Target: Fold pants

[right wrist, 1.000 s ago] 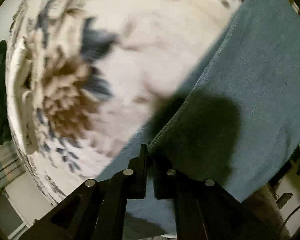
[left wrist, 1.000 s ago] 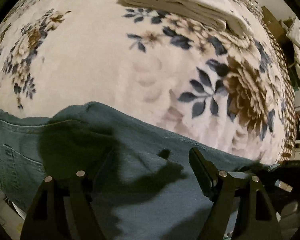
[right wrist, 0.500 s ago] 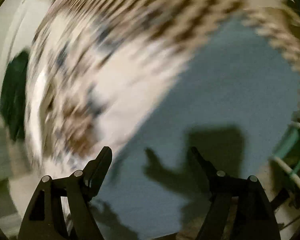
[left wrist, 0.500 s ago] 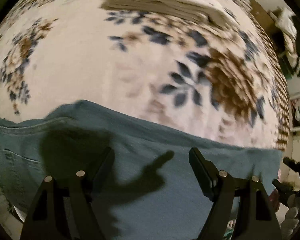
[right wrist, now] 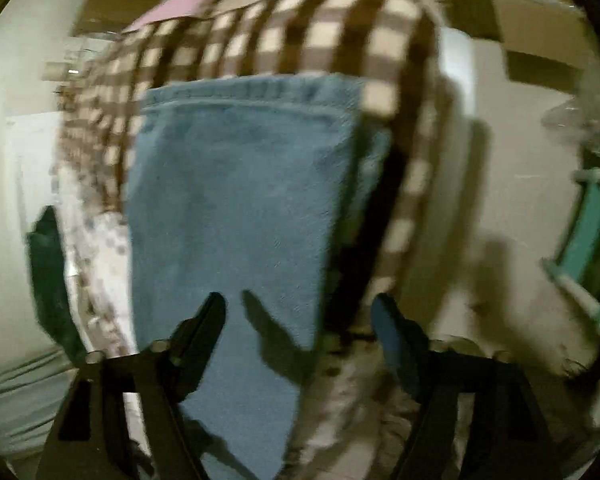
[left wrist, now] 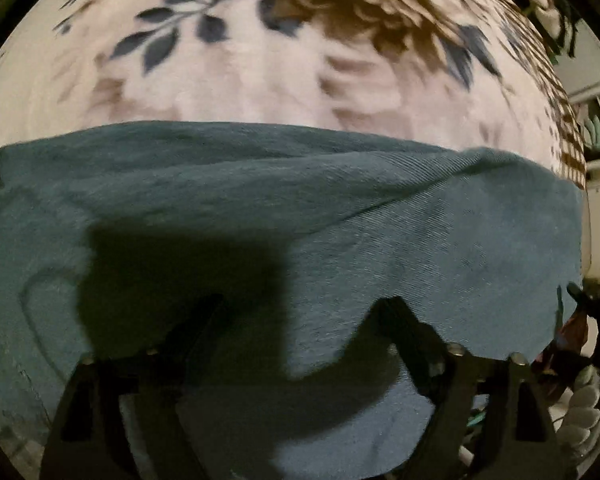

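Note:
The blue denim pants (left wrist: 284, 208) lie across a floral blanket (left wrist: 240, 68) on a bed. My left gripper (left wrist: 304, 316) is open and empty, low over the pants, its fingers casting a shadow on the denim. In the right wrist view a pant leg (right wrist: 236, 208) runs away from me to its hem (right wrist: 256, 92), which lies on the blanket's brown checked border (right wrist: 300, 40). My right gripper (right wrist: 300, 312) is open and empty, just above the leg's right edge near the bed's side.
The bed edge drops off to a pale floor (right wrist: 500, 200) on the right. A green frame with white rails (right wrist: 592, 240) stands at the far right. Cardboard boxes (right wrist: 532, 24) sit beyond the bed. A dark green garment (right wrist: 48, 280) hangs at the left.
My right gripper has opened and let go of the pants, then swung toward the leg hem. My left gripper stayed open and moved lower and closer over the denim.

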Demonstrator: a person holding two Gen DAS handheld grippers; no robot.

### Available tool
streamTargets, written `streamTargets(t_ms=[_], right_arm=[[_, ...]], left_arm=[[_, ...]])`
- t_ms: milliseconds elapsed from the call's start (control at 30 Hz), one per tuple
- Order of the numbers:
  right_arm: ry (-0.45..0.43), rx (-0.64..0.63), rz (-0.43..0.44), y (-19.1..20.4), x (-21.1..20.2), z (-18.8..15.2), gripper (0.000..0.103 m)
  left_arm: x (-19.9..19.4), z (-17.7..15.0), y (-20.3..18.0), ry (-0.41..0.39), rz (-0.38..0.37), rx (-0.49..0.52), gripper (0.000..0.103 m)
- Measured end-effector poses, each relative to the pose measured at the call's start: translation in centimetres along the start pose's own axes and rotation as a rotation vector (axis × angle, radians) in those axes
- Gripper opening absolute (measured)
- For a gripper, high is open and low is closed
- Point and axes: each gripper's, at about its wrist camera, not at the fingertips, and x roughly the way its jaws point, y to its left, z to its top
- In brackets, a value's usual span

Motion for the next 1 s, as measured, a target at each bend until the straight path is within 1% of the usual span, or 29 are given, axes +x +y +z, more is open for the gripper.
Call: streamTargets(t_ms=[33,67,100,200,267,333,400,433,467,500,533,600,667,733,767,800,833,867,900,933,1000], right_arm=[[-0.026,-0.015,0.021,0.1,-0.3,-0.4,0.050],[-0.052,-0.028,0.056,0.4,-0.6,-0.7,0.047],[-0.066,-0.029,0.095,0.5,-0.6,-1.0,0.047],[-0.090,-0.027,0.167,1.2,-0.1,-1.1,0.047],[-0.102,-0.051,0.176,1.3,0.0,-0.6,0.049],[-0.127,-0.065,0.166,1.1,0.4,0.1,0.049],[-0.132,-0.045,0.215,0.5,0.4,0.9,0.048],[-0.139,-0.042,0.251,0.5,0.2,1.1,0.031],[-0.143,-0.055,0.288,0.7,-0.1,1.2,0.022],[-0.155,-0.109,0.304,1.6,-0.6,1.2,0.018],[-0.174,-0.154,0.301,2.1,-1.0,1.1,0.018],[-0.172,-0.179,0.310,2.4,-0.9,1.1,0.018],[-0.161,-0.186,0.296,2.1,-0.3,1.5,0.021],[-0.139,-0.140,0.275,1.2,1.1,2.3,0.041],[-0.125,-0.112,0.277,1.2,2.1,2.6,0.041],[-0.119,-0.060,0.327,0.5,2.7,3.1,0.041],[-0.122,-0.038,0.343,-0.4,2.5,3.5,0.037],[-0.121,-0.023,0.341,-0.7,2.5,3.7,0.029],[-0.137,-0.009,0.300,-0.9,2.4,3.6,0.007],[-0.147,-0.008,0.265,-1.3,2.1,3.6,0.006],[-0.172,-0.013,0.231,-1.6,1.5,3.4,0.006]], left_arm=[[0.2,0.1,-0.2,0.005,-0.005,0.007,0.095],[0.4,0.1,-0.2,0.010,-0.015,0.010,0.101],[0.6,0.4,-0.2,0.020,-0.034,0.008,0.103],[1.0,1.0,0.2,0.042,-0.047,-0.034,0.103],[1.2,1.5,0.5,0.059,-0.045,-0.077,0.103],[1.4,1.7,0.2,0.073,-0.014,-0.086,0.103],[1.8,2.0,-0.8,0.110,0.036,-0.061,0.103],[1.7,2.2,-1.2,0.132,0.049,-0.046,0.103],[1.0,2.3,-1.5,0.115,0.018,-0.052,0.103],[0.1,2.3,-1.6,0.082,-0.014,-0.063,0.103],[-1.0,2.1,-1.7,0.043,-0.027,-0.072,0.103],[-2.5,1.9,-2.5,-0.012,-0.026,-0.052,0.103],[-2.7,1.6,-3.1,-0.032,0.007,-0.031,0.103],[-1.7,1.4,-3.6,-0.011,0.024,-0.026,0.103],[-1.0,1.1,-3.5,0.010,0.030,-0.038,0.103],[-0.4,0.8,-3.3,0.027,0.029,-0.055,0.103],[0.1,0.6,-3.3,0.034,0.034,-0.064,0.103],[0.4,0.3,-3.1,0.038,0.046,-0.072,0.103],[0.2,0.0,-2.7,0.036,0.054,-0.076,0.103],[0.1,-0.3,-2.6,0.031,0.058,-0.081,0.103],[-0.4,-1.1,-2.0,0.019,0.067,-0.083,0.103]])
